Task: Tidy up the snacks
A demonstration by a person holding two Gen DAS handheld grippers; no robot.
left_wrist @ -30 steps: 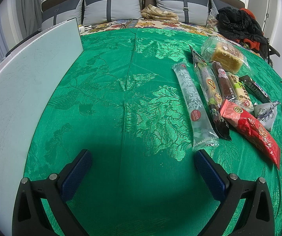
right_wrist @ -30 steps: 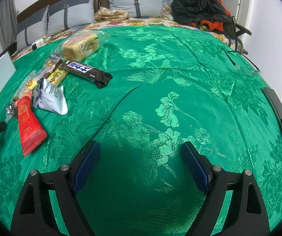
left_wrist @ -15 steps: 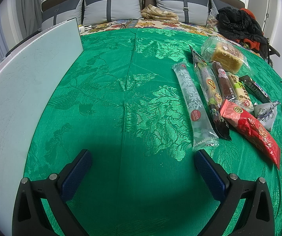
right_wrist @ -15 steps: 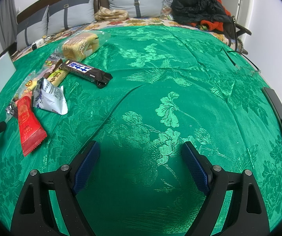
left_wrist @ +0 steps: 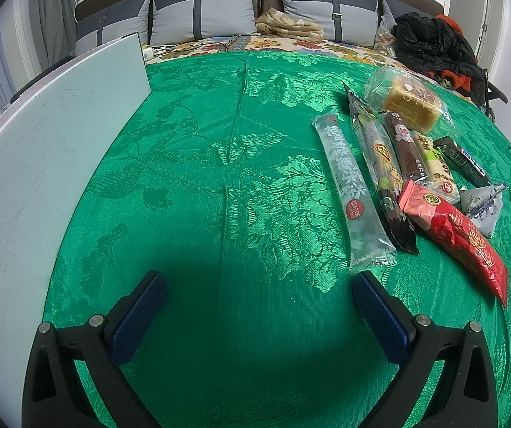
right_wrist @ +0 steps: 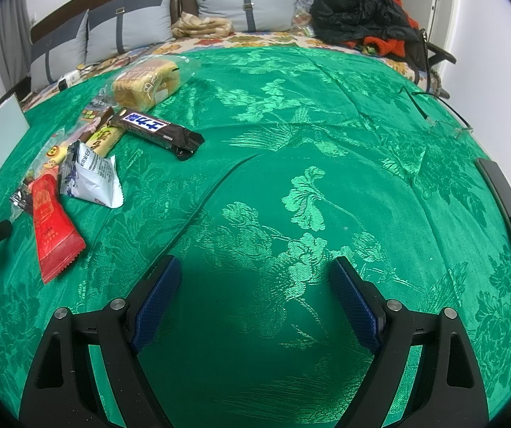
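We are looking at snacks lying in a loose cluster on the shiny green patterned bedspread point(left_wrist: 191, 192): a bread loaf point(left_wrist: 410, 107) sealed in a clear crinkly bag, a long pale wrapper point(left_wrist: 349, 192), a glossy red packet point(right_wrist: 52, 228), a dark chocolate bar point(right_wrist: 155, 130). We are holding both the left gripper point(left_wrist: 259, 294) and right gripper point(right_wrist: 255, 278) spread wide, gripping nothing.

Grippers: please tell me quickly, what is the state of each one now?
Left gripper: open, holding nothing, above the green cloth.
Right gripper: open, holding nothing.
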